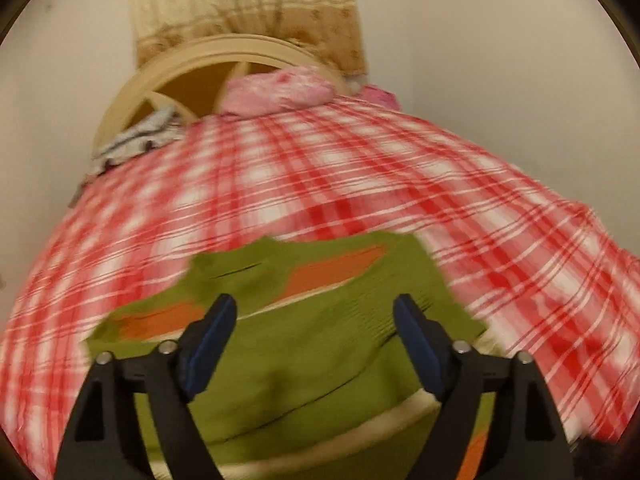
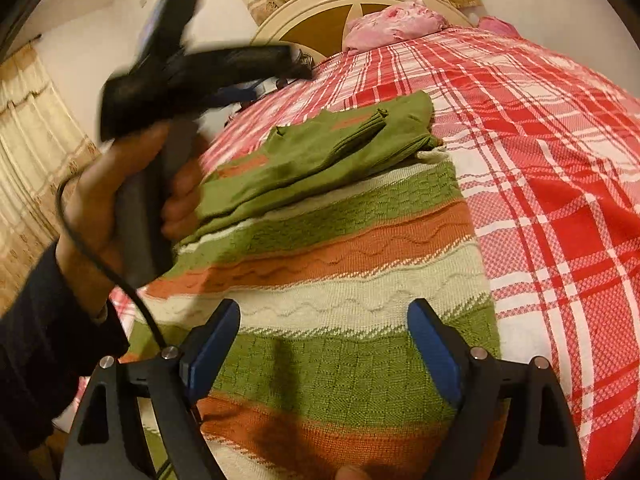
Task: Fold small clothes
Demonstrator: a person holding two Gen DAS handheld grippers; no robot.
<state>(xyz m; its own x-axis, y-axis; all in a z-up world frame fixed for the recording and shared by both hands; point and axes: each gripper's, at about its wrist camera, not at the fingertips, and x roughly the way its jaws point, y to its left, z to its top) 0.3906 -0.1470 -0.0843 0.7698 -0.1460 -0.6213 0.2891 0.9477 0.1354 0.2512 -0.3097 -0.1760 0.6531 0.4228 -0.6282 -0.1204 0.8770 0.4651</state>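
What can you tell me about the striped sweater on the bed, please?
The sweater is a knit in green, orange and cream bands, some with wavy raised lines. It lies flat on the red checked bedspread, with its green sleeves folded across the upper part. Both grippers hover open above it; neither touches it visibly.

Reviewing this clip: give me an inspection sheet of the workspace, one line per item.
Surface: bed with red-and-white plaid cover.
Job's things: green, orange and white striped sweater lying flat, sleeves folded over the body.
Clutter: pink bundle and grey cloth near the headboard.
Grippers: left gripper open above the sweater; right gripper open, nothing held.
Cables: black cable trailing from the left handle.
Surroundings: beige curtains, plain wall.
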